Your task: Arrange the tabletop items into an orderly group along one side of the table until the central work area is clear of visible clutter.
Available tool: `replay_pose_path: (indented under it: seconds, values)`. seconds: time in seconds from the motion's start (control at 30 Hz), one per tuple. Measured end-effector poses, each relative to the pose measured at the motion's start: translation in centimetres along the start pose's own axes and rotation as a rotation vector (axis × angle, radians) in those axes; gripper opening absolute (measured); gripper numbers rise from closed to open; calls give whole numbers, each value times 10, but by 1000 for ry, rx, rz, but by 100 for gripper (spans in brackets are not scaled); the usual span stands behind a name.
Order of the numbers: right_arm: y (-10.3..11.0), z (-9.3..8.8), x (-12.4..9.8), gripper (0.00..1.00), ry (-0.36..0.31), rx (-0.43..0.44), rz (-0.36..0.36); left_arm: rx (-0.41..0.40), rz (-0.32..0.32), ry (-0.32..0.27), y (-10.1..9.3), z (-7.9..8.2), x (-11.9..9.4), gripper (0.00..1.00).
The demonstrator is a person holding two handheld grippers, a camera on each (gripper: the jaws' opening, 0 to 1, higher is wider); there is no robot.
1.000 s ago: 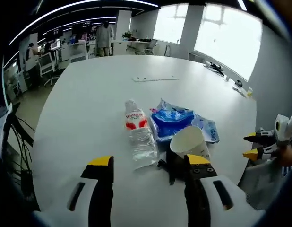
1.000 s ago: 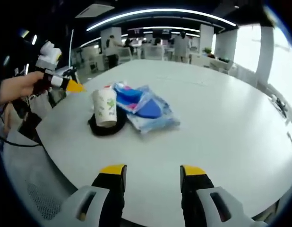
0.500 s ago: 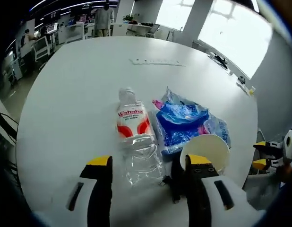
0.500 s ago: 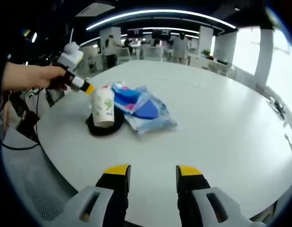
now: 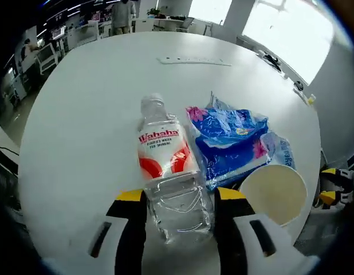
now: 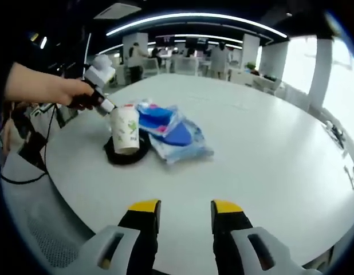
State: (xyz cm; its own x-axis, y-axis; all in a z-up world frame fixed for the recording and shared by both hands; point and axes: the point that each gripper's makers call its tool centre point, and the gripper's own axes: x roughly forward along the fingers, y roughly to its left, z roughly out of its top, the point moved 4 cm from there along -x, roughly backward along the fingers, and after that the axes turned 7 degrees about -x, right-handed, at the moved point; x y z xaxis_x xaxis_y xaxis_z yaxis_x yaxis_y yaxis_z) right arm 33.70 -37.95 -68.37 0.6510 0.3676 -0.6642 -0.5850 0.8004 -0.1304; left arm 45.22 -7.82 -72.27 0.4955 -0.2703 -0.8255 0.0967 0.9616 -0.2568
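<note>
We see a white tabletop (image 5: pixel 79 114) carrying a water bottle (image 5: pixel 168 172) between our left fingers (image 5: pixel 131 197), tissue packs (image 5: pixel 231 143) and a paper cup (image 5: pixel 273 193) beside it.

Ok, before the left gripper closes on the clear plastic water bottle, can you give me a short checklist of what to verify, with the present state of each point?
1. Left gripper open, jaws either side of the clear plastic water bottle with the red and white label: ok.
2. Bottle lying on its side on the white round table, cap pointing away: ok.
3. Jaws already touching the bottle: cannot tell.
4. Blue and pink plastic packet lies close beside the bottle and may get caught: not ok.
5. White paper cup stands close to the right jaw: not ok.
6. Right gripper open over bare table, away from the items: ok.
</note>
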Motion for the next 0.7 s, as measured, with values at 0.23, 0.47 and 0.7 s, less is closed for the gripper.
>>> replay_pose_path:
  seconds: [0.23,0.47,0.7]
  values:
    - [0,1,0,35,2,-6,-1,37,-1,15,10,-2,-7,43]
    - [3,1,1,34,5,-21,15,34,-14,27,23,-7,-16,42]
    - [4,0,1,33,11,-19,18,-16,-59,-79,6,22,-9,67]
